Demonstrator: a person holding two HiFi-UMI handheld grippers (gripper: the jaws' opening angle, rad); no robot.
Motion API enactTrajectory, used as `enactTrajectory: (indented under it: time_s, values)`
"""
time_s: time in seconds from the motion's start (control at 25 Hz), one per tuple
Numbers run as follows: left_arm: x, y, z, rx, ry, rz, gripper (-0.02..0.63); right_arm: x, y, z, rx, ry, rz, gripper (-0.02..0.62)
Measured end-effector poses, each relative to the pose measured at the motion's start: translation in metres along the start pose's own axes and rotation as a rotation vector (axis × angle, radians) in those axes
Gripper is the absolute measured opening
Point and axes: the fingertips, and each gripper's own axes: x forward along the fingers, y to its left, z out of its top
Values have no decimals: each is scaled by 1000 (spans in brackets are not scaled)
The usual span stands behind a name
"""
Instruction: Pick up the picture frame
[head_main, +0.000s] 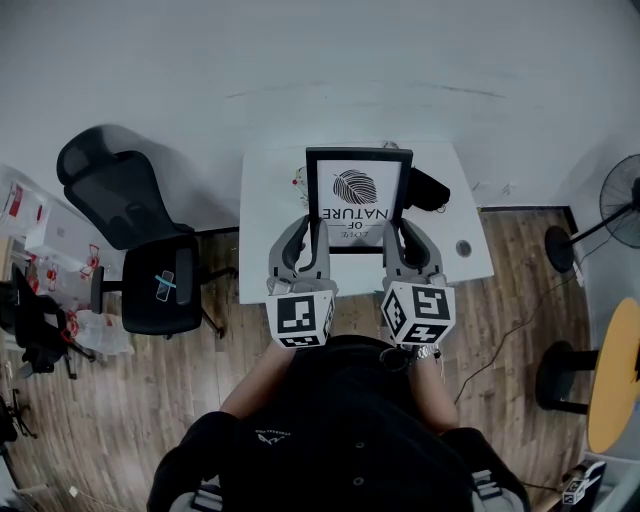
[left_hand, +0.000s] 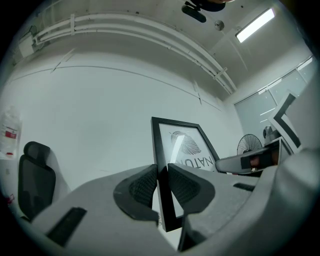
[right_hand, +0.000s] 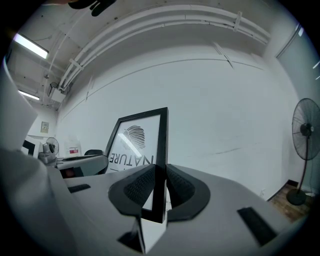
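My left gripper (head_main: 311, 226) and right gripper (head_main: 403, 228) are each clamped on a long side rail of the picture frame (head_main: 358, 200), with the pads pressed to the black moulding near its lower corners. The frame stands upright in portrait between them, long axis vertical, glass towards me. In the head view it sits at centre, with the leaf print uppermost and the lettering upside down. A white table (head_main: 268, 200) lies beneath it. I cannot tell whether the frame touches the table. A black office chair (head_main: 140, 240) is at left and a fan (head_main: 625, 208) at the far right.
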Motion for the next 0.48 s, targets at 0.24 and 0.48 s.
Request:
enactTrajectory:
  time_s: [0.24,0.48]
  values:
    - [0,0,2,1,-5,-9,74,-1,0,4,-4,-12,-6,67]
    - [0,0,7,-4,-18,-9,74,-3,1,8,-17,-23,-7,67]
